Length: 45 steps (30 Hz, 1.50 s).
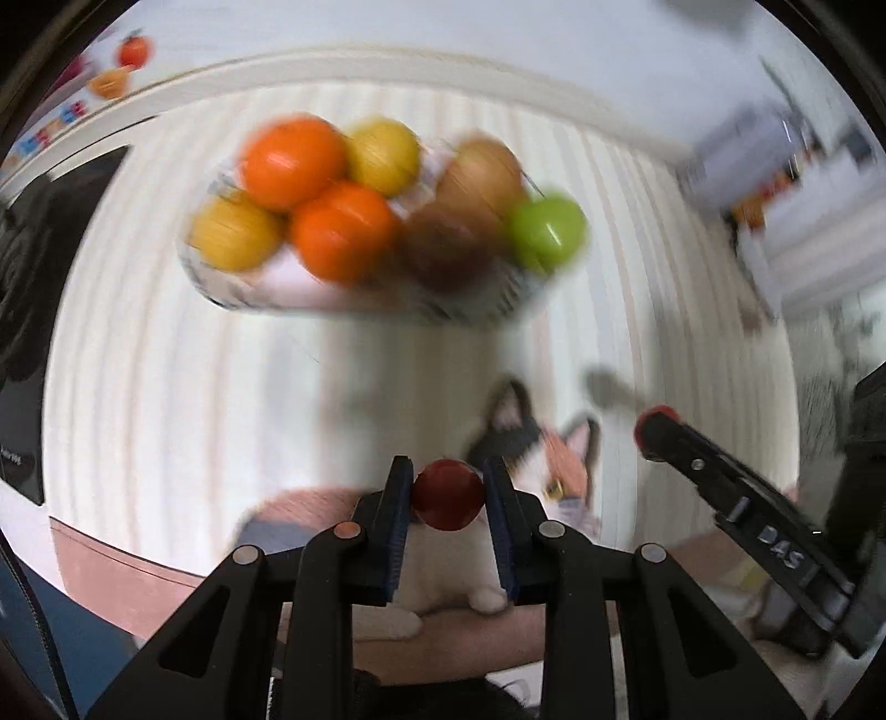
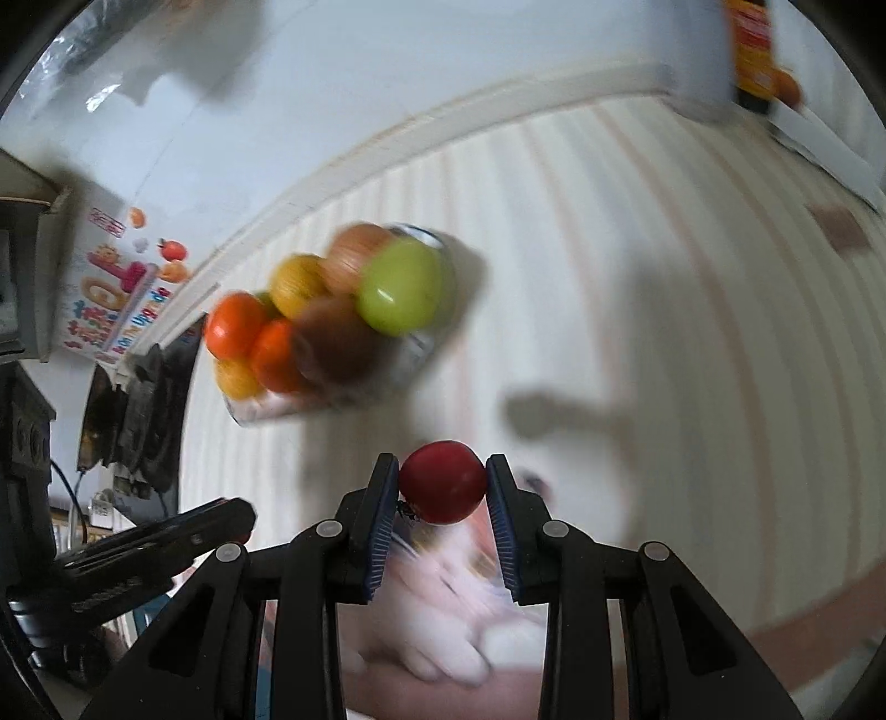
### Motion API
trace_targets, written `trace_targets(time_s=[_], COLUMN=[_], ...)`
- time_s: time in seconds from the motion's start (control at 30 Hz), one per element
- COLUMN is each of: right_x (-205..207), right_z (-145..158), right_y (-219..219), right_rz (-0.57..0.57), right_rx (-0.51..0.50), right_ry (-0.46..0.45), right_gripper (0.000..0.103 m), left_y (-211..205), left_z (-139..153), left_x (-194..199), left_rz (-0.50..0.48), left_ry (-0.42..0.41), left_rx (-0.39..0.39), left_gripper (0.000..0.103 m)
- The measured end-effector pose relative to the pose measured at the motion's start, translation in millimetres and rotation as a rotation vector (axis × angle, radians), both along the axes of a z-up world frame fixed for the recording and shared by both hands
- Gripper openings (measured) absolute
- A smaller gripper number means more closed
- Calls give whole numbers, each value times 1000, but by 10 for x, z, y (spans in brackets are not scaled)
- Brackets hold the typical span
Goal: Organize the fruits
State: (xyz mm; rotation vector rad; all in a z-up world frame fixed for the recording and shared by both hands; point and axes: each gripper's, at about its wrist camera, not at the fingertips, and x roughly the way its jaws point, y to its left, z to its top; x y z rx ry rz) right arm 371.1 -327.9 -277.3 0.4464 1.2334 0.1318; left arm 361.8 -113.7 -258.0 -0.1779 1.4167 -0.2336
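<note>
Two grippers each pinch a small red fruit between blue pads: the left gripper (image 1: 448,487) grips one (image 1: 447,494); the right gripper (image 2: 443,482) grips another (image 2: 443,482); beyond, blurred, a dish (image 1: 243,293) of oranges, lemons, kiwis and a green apple (image 1: 545,232) sits on the striped cloth (image 1: 166,360).

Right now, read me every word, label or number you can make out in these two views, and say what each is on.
"DAS": raised letters on the black right gripper's arm, seen in the left wrist view.
Colourful fruit poster on the white wall: bright lettering, too blurred to read.
Red-and-yellow box label at the top right: blurred, unreadable.
</note>
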Motion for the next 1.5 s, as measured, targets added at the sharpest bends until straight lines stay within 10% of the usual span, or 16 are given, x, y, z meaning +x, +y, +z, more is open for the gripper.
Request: trace_targets(time_s=[0.4, 0.93, 1.07, 1.17, 1.27, 1.5], right_x=[774, 805, 791, 771, 736, 558], right_z=[-341, -480, -440, -366, -266, 65], right_y=[618, 614, 529, 513, 513, 622], right_rz=[131, 151, 119, 101, 89, 114], right_rx=[-74, -92, -84, -91, -126, -265], right_ry=[17, 17, 34, 41, 62, 44], right_gripper=[35, 36, 68, 72, 90, 95], left_y=[826, 784, 799, 798, 792, 742], left_z=[-350, -710, -726, -697, -587, -236], left_x=[884, 1162, 1183, 1181, 1128, 806], left_rz=[192, 204, 215, 217, 206, 144], left_ry=[43, 86, 104, 105, 80, -2], left_rx=[-49, -51, -52, -40, 10, 163], left_gripper=[24, 24, 28, 33, 42, 88])
